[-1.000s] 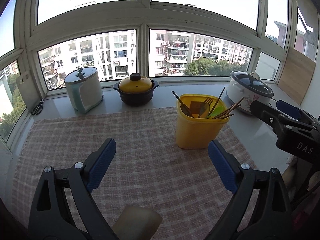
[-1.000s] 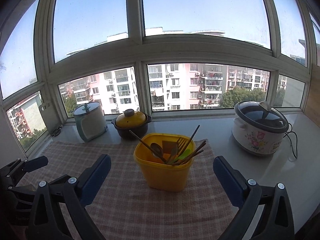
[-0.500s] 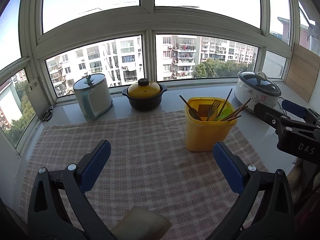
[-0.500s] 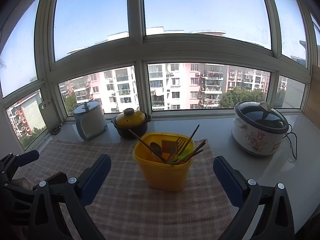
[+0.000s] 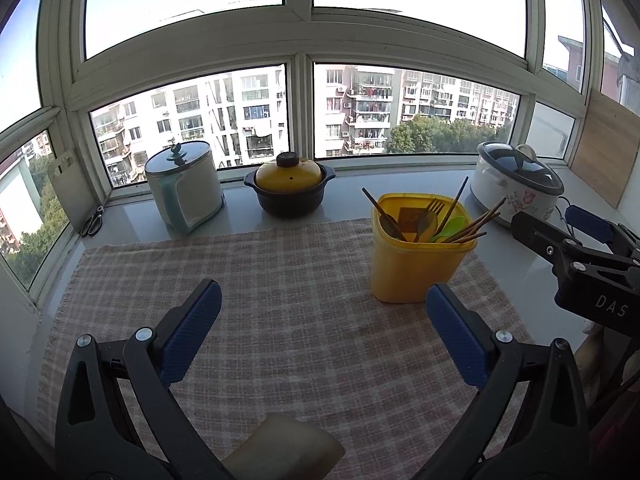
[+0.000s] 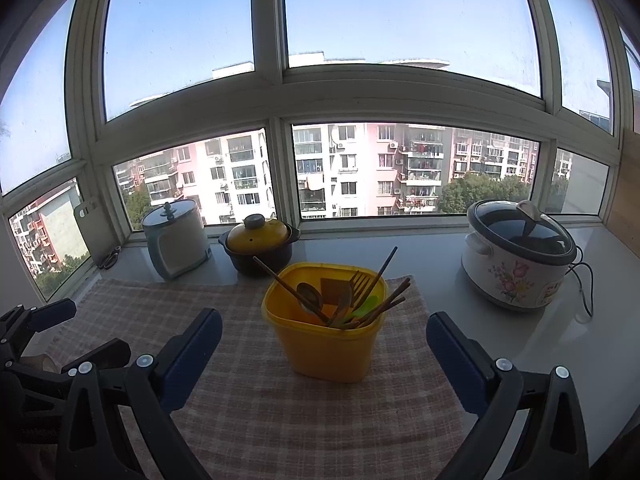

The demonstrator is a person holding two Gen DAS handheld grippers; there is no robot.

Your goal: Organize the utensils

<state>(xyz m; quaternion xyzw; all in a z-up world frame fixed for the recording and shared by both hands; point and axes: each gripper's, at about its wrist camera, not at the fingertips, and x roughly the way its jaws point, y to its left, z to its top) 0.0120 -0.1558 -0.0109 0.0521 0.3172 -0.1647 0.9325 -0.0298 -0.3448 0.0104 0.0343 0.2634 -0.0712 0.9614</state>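
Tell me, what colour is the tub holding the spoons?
Yellow plastic tub, clearest in the right wrist view.

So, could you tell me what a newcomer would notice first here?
Probably the yellow bin of utensils, standing on the checked cloth between the open right tool's blue pads. Behind it, a yellow-lidded pot and a floral cooker line the sill.

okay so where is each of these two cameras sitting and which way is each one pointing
Left wrist: rides on the left tool, facing the window across the checked cloth; its own open fingers show, plus the right tool at the right edge.
Right wrist: rides on the right tool, aimed at the yellow utensil bin; its own open fingers show, plus the left tool at the left edge.
Shared: the bin, cloth, yellow-lidded pot, rice cooker and kettle.
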